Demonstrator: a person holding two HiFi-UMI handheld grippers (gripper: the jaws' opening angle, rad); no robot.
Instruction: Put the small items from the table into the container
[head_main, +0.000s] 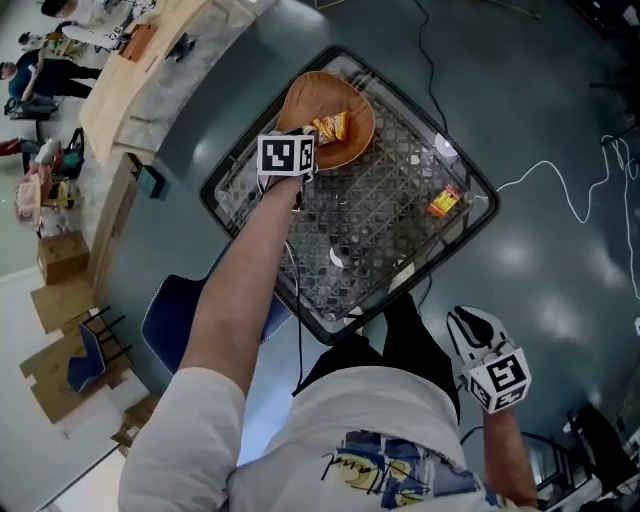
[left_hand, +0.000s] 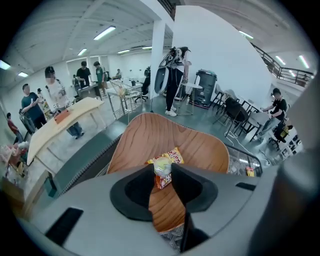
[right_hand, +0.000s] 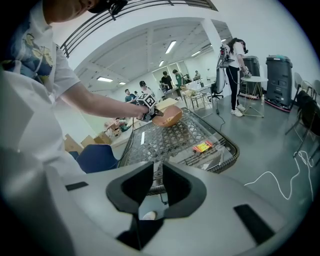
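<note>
Your left gripper (left_hand: 162, 169) is pinching a small round sweet (left_hand: 162, 164), pale green and white in a shiny wrapper, both pads pressing on its sides. You're holding it over the bowl (left_hand: 150, 132), a smooth wooden one with dark grain lines and a raised, curving rim. Lying in the bowl right under the sweet is a crinkly yellow and orange snack packet (left_hand: 173, 155); whether the two are touching can't be told. Its print is too small to read.

Your right gripper (right_hand: 156, 168) is hanging well off the near corner of the table, its jaws a narrow gap apart and gripping nothing.

The table (head_main: 385, 205) is showing a woven lattice top inside a dark rounded rim. A flat red and yellow packet (head_main: 445, 202) is lying near its right edge, well apart from the bowl, label unreadable. A small pale item (head_main: 337, 258) is sitting nearer you, too small to name.

The black-and-white marker cube (head_main: 287, 155) is covering your left jaws from above. A blue chair (head_main: 165, 315) is standing beside the table on your left, and a white cable (head_main: 565, 195) is snaking across the floor on your right.
</note>
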